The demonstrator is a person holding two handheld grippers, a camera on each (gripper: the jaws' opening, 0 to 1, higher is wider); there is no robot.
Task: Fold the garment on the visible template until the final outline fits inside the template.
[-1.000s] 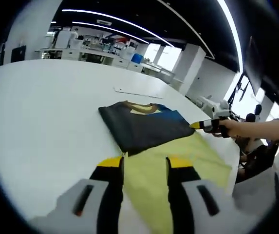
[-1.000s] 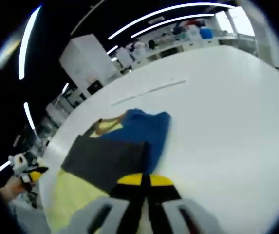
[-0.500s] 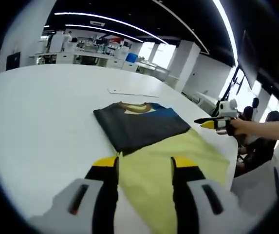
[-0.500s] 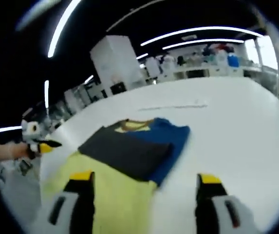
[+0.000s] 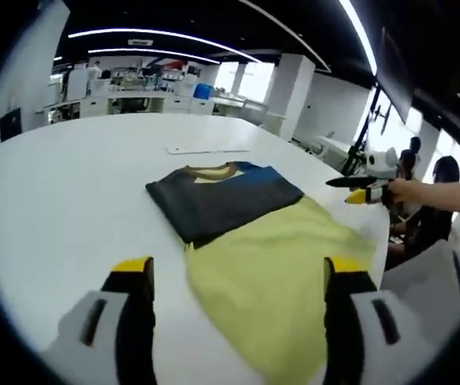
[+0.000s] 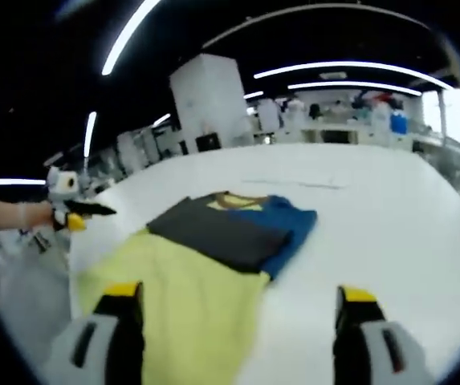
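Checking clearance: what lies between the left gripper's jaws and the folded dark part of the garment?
In the left gripper view, only the garment's own yellow section and bare table.

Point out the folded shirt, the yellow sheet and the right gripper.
folded shirt [image 5: 221, 204], left gripper view, on the dark grey top panel.
yellow sheet [image 5: 282, 277], left gripper view, on its bare middle.
right gripper [image 6: 238, 321], right gripper view, midway between its open jaws.

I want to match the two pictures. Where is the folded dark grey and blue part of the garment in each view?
Left gripper view: the folded dark part lies near the centre, just beyond the yellow part.
Right gripper view: the folded dark part lies at the centre, beyond the yellow part.
Shared landmark: the yellow collar at its far edge.
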